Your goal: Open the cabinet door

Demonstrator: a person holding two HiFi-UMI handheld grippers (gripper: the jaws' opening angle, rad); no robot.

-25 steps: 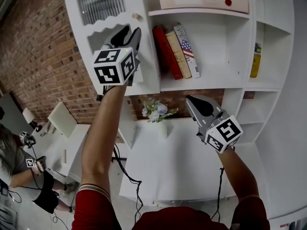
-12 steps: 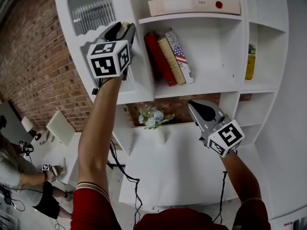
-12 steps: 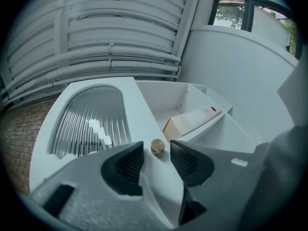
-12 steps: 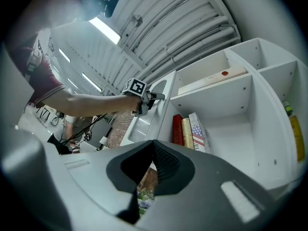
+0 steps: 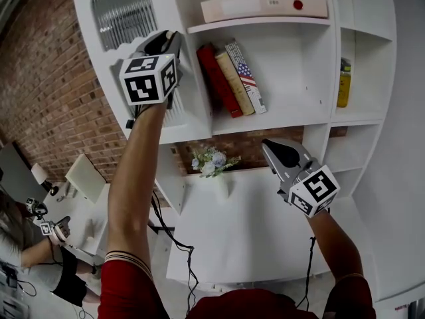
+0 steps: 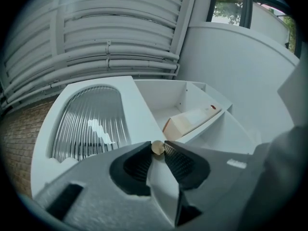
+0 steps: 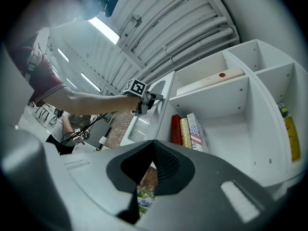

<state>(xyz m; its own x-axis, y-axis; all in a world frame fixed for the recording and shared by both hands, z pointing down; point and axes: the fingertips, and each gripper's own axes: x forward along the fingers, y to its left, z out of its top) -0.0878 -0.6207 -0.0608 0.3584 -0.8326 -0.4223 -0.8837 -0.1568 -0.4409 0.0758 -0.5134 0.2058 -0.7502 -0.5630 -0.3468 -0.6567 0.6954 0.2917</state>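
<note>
The left gripper (image 6: 158, 148) is raised to the white cabinet door (image 6: 137, 107). Its jaws are closing, and the small round brass-coloured knob (image 6: 157, 147) sits between the very tips, touching both ribbed pads (image 6: 179, 161). The knob is at mid height on the door's right edge and projects straight out from the face, toward the gripper. The door's long axis is upright, and an arched ribbed-glass pane (image 6: 89, 124) fills its upper part. The door lies just left of the open shelf holding books (image 5: 232, 77). Whether it stands ajar cannot be determined. The right gripper (image 7: 153, 146) is held low, well apart from the door, with its jaws together and nothing between them.
</note>
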